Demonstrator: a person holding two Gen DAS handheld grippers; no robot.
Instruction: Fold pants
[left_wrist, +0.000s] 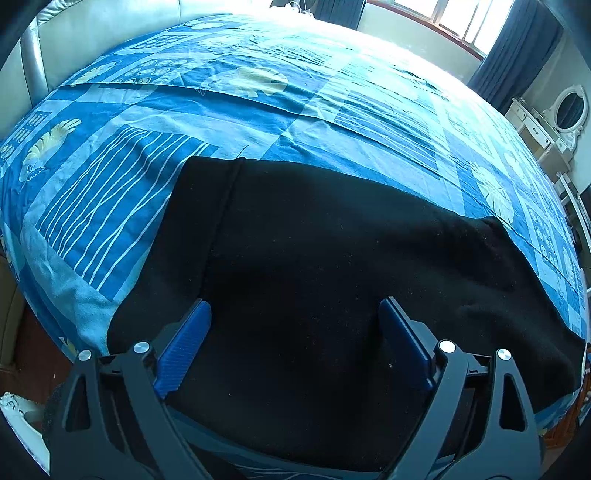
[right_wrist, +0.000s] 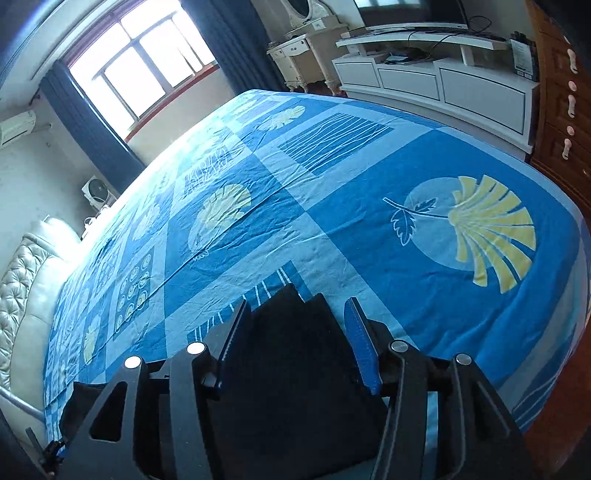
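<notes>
Left hand-held gripper (left_wrist: 295, 314) wide open above black pants (left_wrist: 314, 229), bed (left_wrist: 258, 122)

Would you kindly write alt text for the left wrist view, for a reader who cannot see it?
Black pants lie spread flat on a bed covered by a blue patterned sheet. The left gripper is above the pants with its blue-padded jaws wide apart, holding nothing. A bright window with dark curtains sits beyond the bed.

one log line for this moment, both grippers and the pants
left gripper: open over pants | right gripper: open over pants end | pants: flat on bedsheet | nothing gripped
</notes>
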